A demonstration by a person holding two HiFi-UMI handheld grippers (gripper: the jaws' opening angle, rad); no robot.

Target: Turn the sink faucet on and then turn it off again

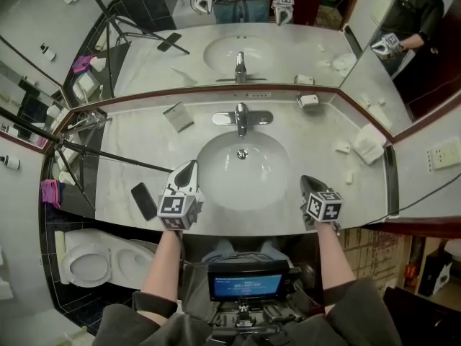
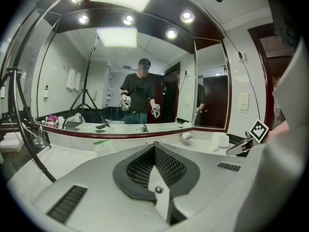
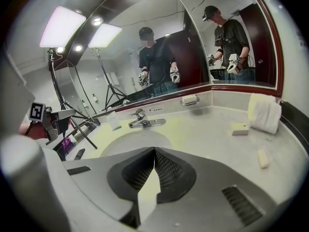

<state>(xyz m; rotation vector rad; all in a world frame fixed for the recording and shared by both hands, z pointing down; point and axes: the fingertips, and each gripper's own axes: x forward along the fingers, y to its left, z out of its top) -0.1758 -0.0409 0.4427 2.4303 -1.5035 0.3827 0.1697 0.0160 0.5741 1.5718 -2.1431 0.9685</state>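
Holding L gripper (image 1: 189, 169) and R gripper (image 1: 308, 185) closed, empty, at front edge of counter (image 1: 130, 153), flanking basin (image 1: 216, 187): ready pos. for reach, I judge. Target faucet (image 1: 242, 118) sits behind basin, well apart, untouched.

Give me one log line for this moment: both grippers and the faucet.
left gripper: shut, empty, short of faucet | right gripper: shut, empty, short of faucet | faucet: untouched, no water seen
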